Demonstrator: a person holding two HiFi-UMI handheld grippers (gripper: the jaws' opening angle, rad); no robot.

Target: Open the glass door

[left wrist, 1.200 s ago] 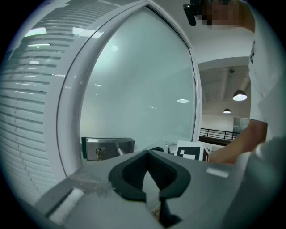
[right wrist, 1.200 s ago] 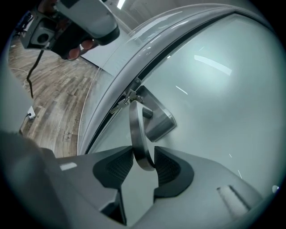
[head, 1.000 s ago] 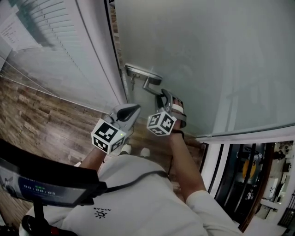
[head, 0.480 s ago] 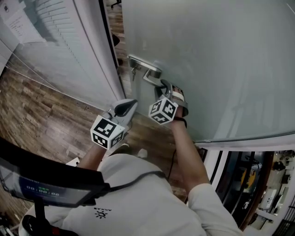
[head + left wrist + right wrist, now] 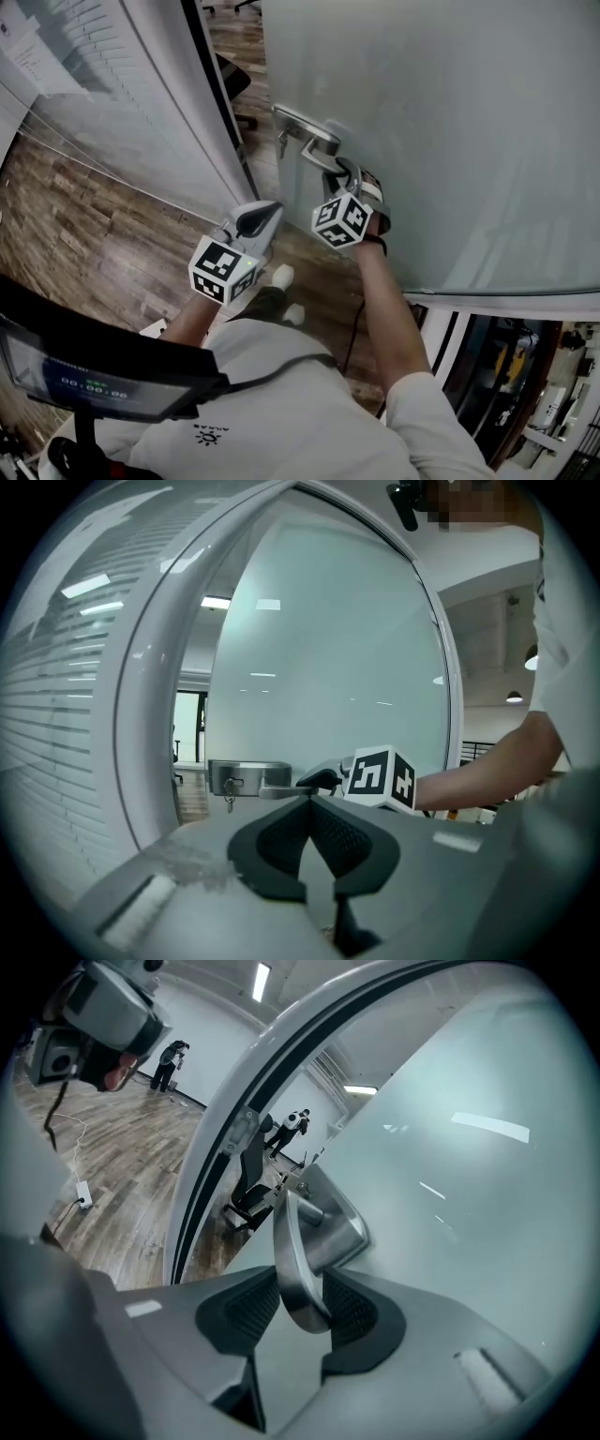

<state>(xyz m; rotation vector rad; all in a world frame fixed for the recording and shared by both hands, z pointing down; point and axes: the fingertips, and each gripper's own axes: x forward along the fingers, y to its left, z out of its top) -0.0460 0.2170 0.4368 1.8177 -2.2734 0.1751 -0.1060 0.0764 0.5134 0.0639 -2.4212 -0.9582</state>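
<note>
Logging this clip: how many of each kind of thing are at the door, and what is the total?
glass door: 1
lever handle: 1
lock plate: 1
claws: 2 (left claw shut, empty; right claw just closed further on the lever handle)
Total: 5

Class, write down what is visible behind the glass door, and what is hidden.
Past the open edge of the glass door, a strip of wooden floor and a dark office chair show. The frosted pane covers everything else behind it.

Wood-plank floor (brown, streaked) carries a black chair.
</note>
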